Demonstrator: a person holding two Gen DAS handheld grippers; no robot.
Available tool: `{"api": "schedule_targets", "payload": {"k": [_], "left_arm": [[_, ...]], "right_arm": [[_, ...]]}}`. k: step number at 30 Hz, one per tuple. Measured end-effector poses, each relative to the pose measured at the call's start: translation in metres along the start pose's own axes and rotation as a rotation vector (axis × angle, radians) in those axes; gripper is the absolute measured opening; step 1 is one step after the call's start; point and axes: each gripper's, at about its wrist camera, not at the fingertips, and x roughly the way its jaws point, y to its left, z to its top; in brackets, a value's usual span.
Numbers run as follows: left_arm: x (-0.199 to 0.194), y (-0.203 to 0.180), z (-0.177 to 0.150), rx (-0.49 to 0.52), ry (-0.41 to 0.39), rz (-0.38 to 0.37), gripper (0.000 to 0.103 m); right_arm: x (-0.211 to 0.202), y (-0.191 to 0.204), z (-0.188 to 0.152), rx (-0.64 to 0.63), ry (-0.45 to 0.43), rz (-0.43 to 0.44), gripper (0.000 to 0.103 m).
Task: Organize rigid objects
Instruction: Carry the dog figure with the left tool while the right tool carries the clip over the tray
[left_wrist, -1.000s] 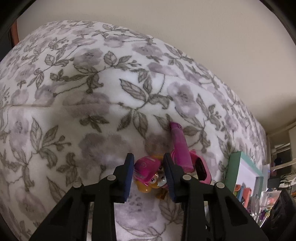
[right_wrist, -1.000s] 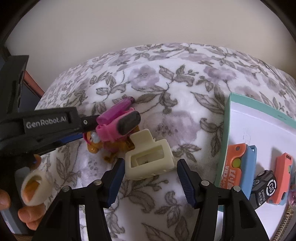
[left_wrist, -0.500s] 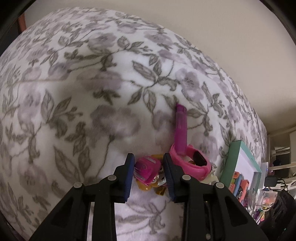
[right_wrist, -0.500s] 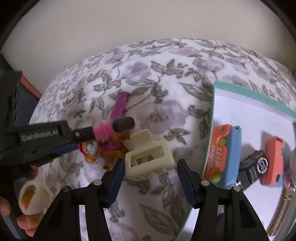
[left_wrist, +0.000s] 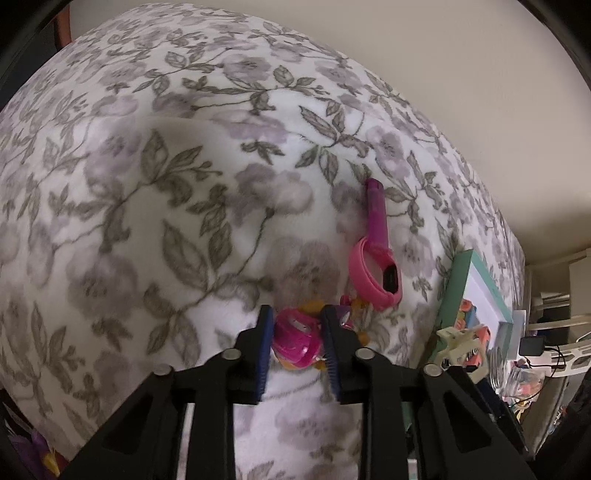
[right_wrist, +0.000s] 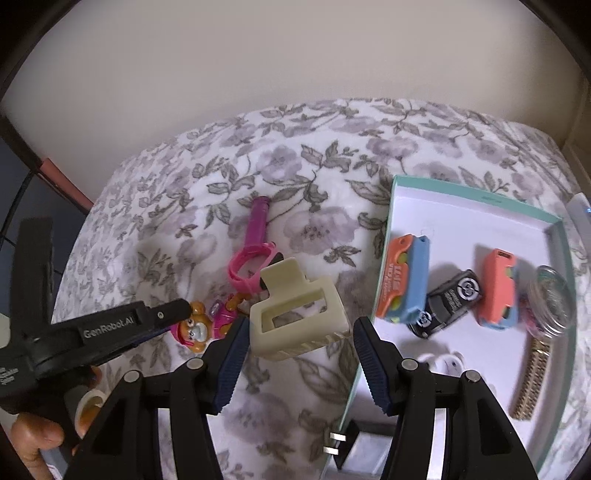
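Over blanket (left_wrist: 155, 206), both grippers apparently angle downward.

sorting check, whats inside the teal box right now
The teal box holds two orange-and-blue cases, a black toy car, a clear jar and a gold band; the right gripper covers its near corner.

A white blanket (right_wrist: 303, 184) printed with grey leaves and pale purple flowers covers the bed and fills most of both views. Behind it, across the top of each frame, stands a plain cream wall (right_wrist: 295, 55). A reddish-brown edge of furniture (right_wrist: 64, 181) shows at the left of the right wrist view. Blurred shelves with a black cable (left_wrist: 550, 347) sit at the far right of the left wrist view.
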Motion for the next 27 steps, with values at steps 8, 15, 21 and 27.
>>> {"api": "schedule_targets", "payload": {"k": [8, 15, 21, 27], "left_arm": [[-0.016, 0.007, -0.020, -0.005, -0.003, -0.037, 0.000], [-0.007, 0.002, -0.034, 0.035, 0.036, -0.029, 0.002], [-0.003, -0.005, -0.035, 0.076, 0.031, -0.012, 0.032], [-0.003, -0.016, -0.035, 0.139, 0.005, 0.023, 0.057]], "right_arm": [[-0.032, -0.006, -0.024, -0.019, -0.010, -0.052, 0.061], [-0.061, -0.024, -0.042, 0.000, -0.032, -0.101, 0.061], [-0.078, -0.043, -0.051, 0.045, -0.049, -0.108, 0.061], [-0.077, -0.047, -0.050, 0.062, -0.044, -0.096, 0.061]]}}
